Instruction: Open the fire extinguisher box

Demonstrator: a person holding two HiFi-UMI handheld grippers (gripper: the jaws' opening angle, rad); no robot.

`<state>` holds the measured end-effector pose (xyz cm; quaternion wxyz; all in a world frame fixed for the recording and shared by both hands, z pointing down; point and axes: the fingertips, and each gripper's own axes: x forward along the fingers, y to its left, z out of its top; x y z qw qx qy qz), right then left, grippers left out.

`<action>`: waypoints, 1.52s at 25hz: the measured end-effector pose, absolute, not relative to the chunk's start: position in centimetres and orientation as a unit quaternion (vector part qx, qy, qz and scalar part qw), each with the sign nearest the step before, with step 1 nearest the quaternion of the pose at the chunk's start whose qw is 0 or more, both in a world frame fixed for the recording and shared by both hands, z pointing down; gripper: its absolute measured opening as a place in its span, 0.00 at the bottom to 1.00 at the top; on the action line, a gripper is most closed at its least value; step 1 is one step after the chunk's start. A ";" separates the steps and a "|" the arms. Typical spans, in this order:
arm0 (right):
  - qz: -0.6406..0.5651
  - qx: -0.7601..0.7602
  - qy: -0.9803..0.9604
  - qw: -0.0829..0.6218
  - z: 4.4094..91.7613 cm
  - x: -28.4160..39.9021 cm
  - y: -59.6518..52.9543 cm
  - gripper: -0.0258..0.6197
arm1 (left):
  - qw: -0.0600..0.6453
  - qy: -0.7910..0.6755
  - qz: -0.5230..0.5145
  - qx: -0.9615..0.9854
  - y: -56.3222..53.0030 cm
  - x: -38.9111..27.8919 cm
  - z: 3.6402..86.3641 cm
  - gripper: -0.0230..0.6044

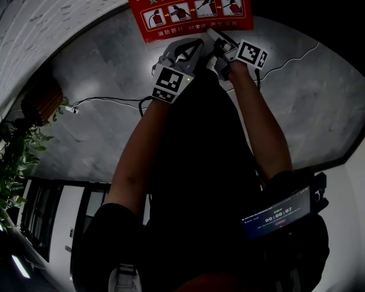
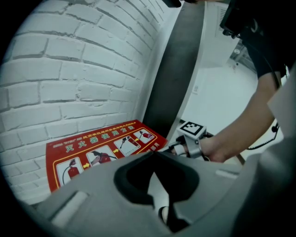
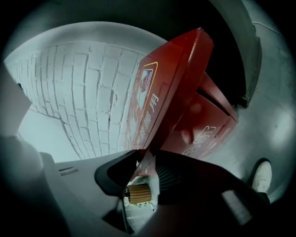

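Observation:
The red fire extinguisher box (image 1: 191, 17) stands against the wall at the top of the head view. Its lid (image 3: 171, 83), printed with instruction pictures, is lifted off the box body (image 3: 210, 125) along a dark gap. My right gripper (image 3: 144, 158) is shut on the lid's lower edge, which runs in between the two jaws. In the head view the right gripper (image 1: 219, 39) reaches the box's front. My left gripper (image 2: 154, 152) hovers over the lid's label (image 2: 101, 152) with its jaw tips together and nothing between them. It sits beside the right one in the head view, left gripper (image 1: 183, 54).
A white brick wall (image 2: 69, 69) rises behind the box. A dark pillar (image 2: 178, 60) stands beside it. The floor (image 1: 102, 137) is grey marbled tile with a thin cable (image 1: 108, 101) across it. A leafy plant (image 1: 17, 154) is at the left. A shoe (image 3: 262, 176) shows low right.

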<state>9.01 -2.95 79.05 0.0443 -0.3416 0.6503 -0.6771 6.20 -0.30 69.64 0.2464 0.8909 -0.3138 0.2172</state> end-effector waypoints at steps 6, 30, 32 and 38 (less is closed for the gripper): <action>-0.673 -0.329 0.660 0.065 77.7 9.1 -2.9 0.23 | 0.243 -0.316 0.218 0.891 -0.2 6.1 69.6 0.04; -0.517 -0.291 0.796 0.118 61.4 5.8 -15.6 0.26 | 0.200 -0.346 0.189 0.897 -4.8 3.4 63.6 0.04; -0.508 -0.290 0.802 0.115 61.1 5.7 -16.9 0.28 | 0.204 -0.347 0.189 0.896 -4.6 3.3 63.6 0.04; -0.493 -0.339 0.795 0.101 60.8 6.6 -19.8 0.48 | 0.206 -0.352 0.186 0.894 -4.2 2.8 62.8 0.04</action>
